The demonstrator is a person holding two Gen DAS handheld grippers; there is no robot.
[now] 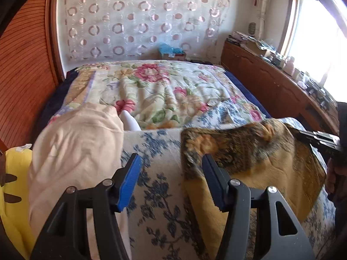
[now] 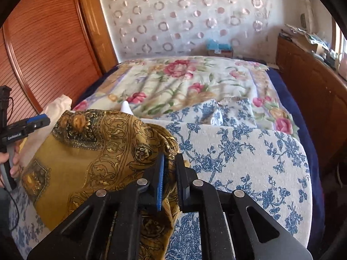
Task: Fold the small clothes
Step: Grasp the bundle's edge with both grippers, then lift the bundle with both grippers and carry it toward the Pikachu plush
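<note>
- Clamping the gold patterned scarf (image 2: 95, 151): right tool (image 2: 170, 182) pinches its bunched edge at 6 o'clock of the right wrist view.
- Left tool (image 1: 171, 182) gapes, nothing between its jaws.
- Scarf lies on the blue-floral padded board (image 2: 249, 151), cream garment (image 1: 73, 151) at 9 o'clock.

One marking is visible. At the left edge of the right wrist view, the side of the left gripper (image 2: 28, 126) carries a short line of white print on its black body. The print is too small and blurred to read with certainty. No legible text, label, brand, number or sign appears elsewhere in either view. The boxes (image 1: 173, 53) at the upper centre of the left wrist view and the items on the cabinet (image 1: 271, 69) at the right show no readable lettering.
</note>
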